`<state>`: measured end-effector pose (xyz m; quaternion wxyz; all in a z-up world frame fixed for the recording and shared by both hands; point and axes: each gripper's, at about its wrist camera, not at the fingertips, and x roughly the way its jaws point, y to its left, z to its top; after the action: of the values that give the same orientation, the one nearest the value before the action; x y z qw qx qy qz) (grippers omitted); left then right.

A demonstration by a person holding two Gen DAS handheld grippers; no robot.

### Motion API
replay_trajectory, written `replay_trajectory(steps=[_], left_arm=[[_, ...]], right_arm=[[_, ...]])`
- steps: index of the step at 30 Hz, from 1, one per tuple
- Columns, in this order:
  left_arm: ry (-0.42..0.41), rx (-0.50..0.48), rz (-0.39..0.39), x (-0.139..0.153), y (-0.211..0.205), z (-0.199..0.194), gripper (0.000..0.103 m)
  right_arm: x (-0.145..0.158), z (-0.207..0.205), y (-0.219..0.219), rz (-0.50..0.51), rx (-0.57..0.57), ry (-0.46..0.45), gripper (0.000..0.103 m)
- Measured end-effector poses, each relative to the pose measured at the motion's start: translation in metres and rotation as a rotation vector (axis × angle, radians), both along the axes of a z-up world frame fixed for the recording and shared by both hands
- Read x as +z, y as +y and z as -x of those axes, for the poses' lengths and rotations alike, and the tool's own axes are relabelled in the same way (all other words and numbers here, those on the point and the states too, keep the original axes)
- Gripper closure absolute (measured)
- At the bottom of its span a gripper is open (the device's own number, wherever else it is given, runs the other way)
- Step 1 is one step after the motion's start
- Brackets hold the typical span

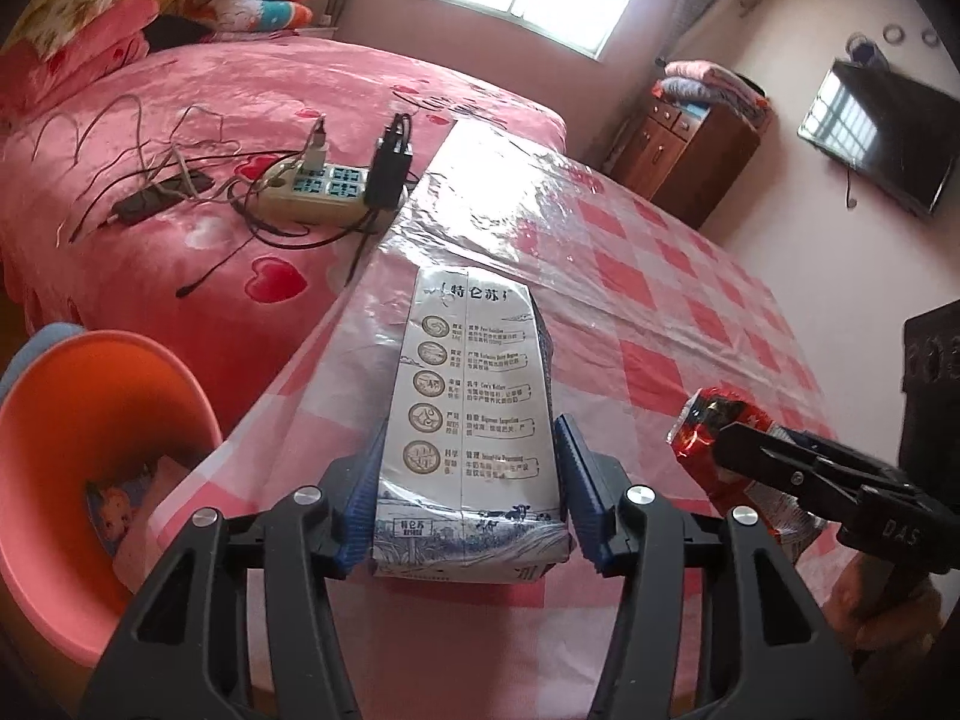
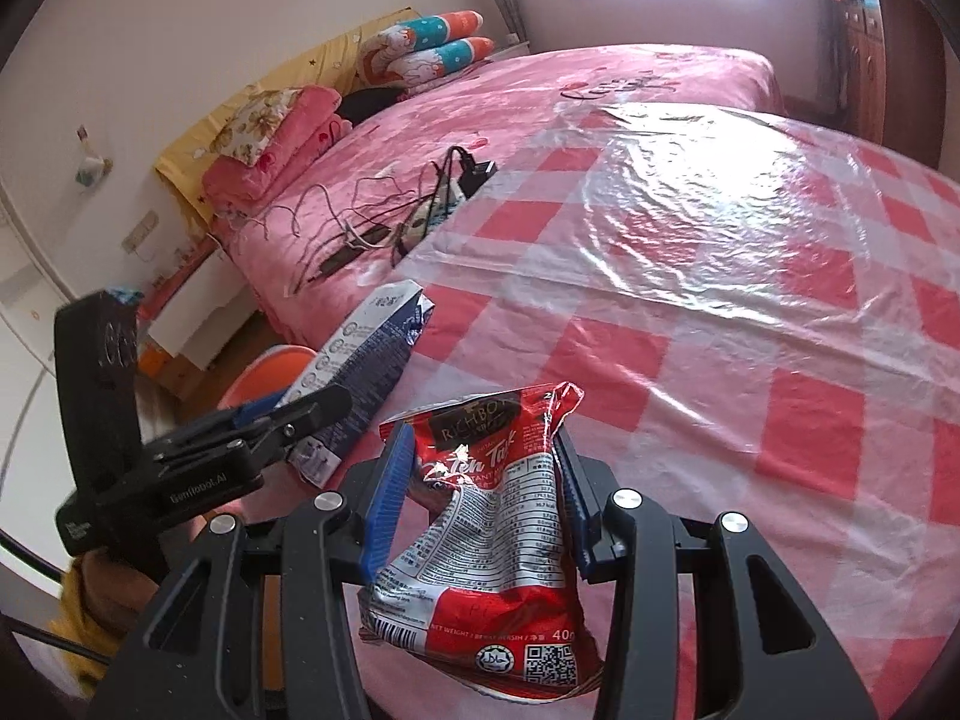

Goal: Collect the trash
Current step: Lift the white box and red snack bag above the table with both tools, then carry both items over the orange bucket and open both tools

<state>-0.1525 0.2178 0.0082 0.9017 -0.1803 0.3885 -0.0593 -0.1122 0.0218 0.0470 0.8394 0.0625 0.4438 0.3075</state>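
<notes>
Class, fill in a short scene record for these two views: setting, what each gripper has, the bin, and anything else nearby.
setting: table under a pink checked cloth, beside a pink bed
left gripper: milk carton between its fingers
right gripper: shut on red snack packet
bin: orange bin left of the table, some rubbish inside
nearby: power strip and cables on the bed

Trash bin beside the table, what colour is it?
Orange-pink plastic bin, clearest in the left wrist view.
</notes>
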Motion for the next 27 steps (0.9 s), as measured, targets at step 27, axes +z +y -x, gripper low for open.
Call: replay_trajectory(steps=[27], left_arm=[[0.035, 0.558, -0.116, -0.023, 0.17, 0.074, 0.014]], right_arm=[[0.032, -0.006, 0.204, -0.196, 0.304, 0.027, 0.021]])
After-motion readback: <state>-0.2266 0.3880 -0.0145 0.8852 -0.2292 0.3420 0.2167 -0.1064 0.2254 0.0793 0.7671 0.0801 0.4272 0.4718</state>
